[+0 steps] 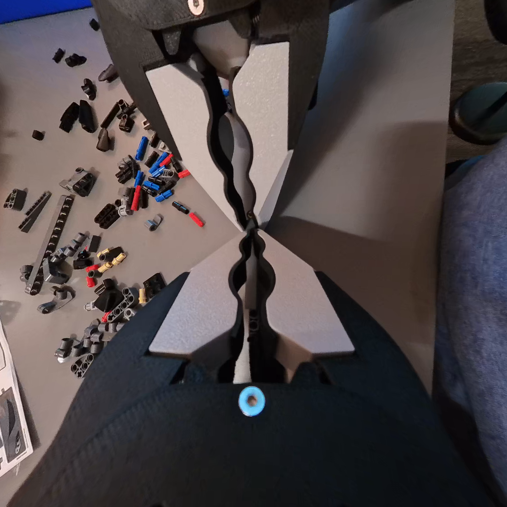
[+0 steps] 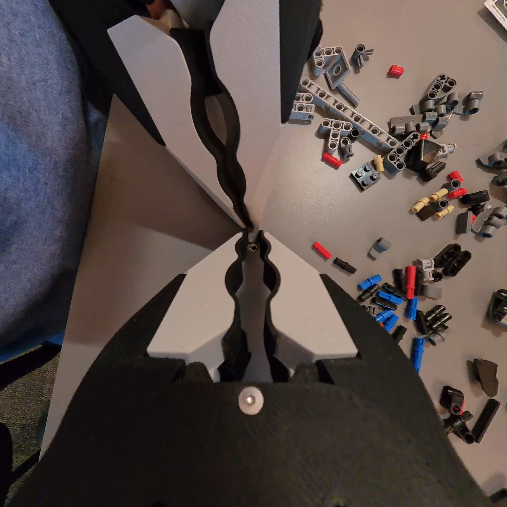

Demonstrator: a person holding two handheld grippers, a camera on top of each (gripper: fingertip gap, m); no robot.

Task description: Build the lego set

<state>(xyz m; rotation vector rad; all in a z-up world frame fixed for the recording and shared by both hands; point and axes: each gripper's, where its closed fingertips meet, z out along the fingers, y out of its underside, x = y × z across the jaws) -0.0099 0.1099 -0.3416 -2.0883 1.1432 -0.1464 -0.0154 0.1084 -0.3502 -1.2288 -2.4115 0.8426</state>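
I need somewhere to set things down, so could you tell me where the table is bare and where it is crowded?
Bare: the table strip bordered by the left gripper, the right gripper, tip to tip, and the edge by the person's leg. Crowded: the lego parts on the grippers' other side, down to the instruction sheet.

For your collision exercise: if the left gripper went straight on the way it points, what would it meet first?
The right gripper. Its tips face the left gripper head-on, seemingly touching already, above the grey table; depth is unclear.
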